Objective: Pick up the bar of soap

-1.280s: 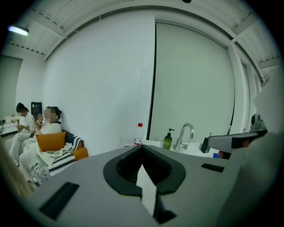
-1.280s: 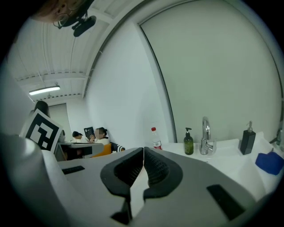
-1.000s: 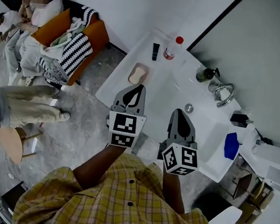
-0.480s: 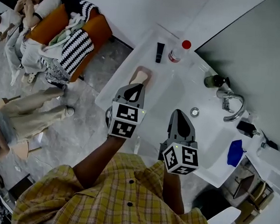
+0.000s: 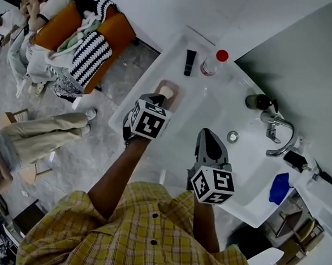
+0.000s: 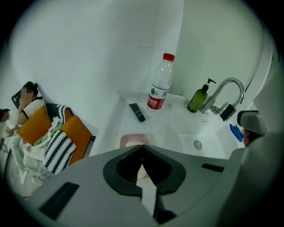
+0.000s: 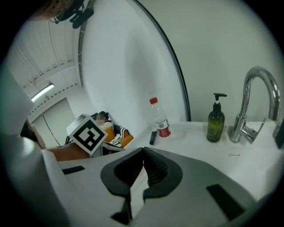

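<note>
The pale bar of soap (image 5: 168, 91) lies in a pink dish (image 5: 173, 87) on the left rim of the white sink (image 5: 159, 60). My left gripper (image 5: 160, 98) is shut and empty, pointing steeply down, with its tips just above the near end of the dish. In the left gripper view the dish (image 6: 134, 140) and the soap (image 6: 132, 143) show right past the closed left gripper (image 6: 142, 146). My right gripper (image 5: 204, 132) hangs over the basin's near side, shut with nothing in it; in its own view the right gripper (image 7: 143, 150) has its jaws together.
A water bottle (image 5: 213, 61) and a black tube (image 5: 187, 62) stand at the sink's far corner. A green pump bottle (image 5: 260, 101) and the faucet (image 5: 279, 134) are at the right, the drain (image 5: 232, 136) in the basin, a blue cloth (image 5: 279, 188) on the right rim. An orange couch (image 5: 70, 37) and people are at left.
My left gripper has dropped and tipped downward, ending close over the soap dish. The right gripper has sunk a little over the basin. Both stayed shut.
</note>
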Demonstrator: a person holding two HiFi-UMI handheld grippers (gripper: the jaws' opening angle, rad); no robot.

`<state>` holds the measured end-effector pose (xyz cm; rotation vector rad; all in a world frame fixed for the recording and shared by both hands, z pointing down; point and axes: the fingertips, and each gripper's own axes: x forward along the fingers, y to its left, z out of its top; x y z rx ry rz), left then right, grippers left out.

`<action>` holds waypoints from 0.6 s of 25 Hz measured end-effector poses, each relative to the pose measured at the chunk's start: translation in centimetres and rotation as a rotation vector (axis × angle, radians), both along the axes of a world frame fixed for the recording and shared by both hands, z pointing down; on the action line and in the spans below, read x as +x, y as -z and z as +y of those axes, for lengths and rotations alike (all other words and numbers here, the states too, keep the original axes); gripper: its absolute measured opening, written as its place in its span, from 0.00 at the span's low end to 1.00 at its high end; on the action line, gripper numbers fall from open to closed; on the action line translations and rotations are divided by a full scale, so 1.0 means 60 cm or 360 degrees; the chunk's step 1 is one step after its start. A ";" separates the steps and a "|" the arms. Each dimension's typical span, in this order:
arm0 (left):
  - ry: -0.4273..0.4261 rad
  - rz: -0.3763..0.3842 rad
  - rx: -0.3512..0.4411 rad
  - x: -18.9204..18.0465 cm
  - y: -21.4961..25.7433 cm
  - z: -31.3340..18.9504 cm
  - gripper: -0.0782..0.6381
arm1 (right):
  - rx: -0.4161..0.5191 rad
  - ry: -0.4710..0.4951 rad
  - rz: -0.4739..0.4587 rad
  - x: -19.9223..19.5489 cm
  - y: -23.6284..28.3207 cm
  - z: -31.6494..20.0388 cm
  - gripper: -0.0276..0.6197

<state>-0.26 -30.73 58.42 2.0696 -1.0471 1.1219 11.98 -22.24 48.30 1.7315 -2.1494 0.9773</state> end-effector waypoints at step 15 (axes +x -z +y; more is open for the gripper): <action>-0.0171 -0.0158 -0.0227 0.009 -0.089 -0.004 0.39 | -0.0081 0.0115 -0.0135 -0.006 -0.050 -0.044 0.07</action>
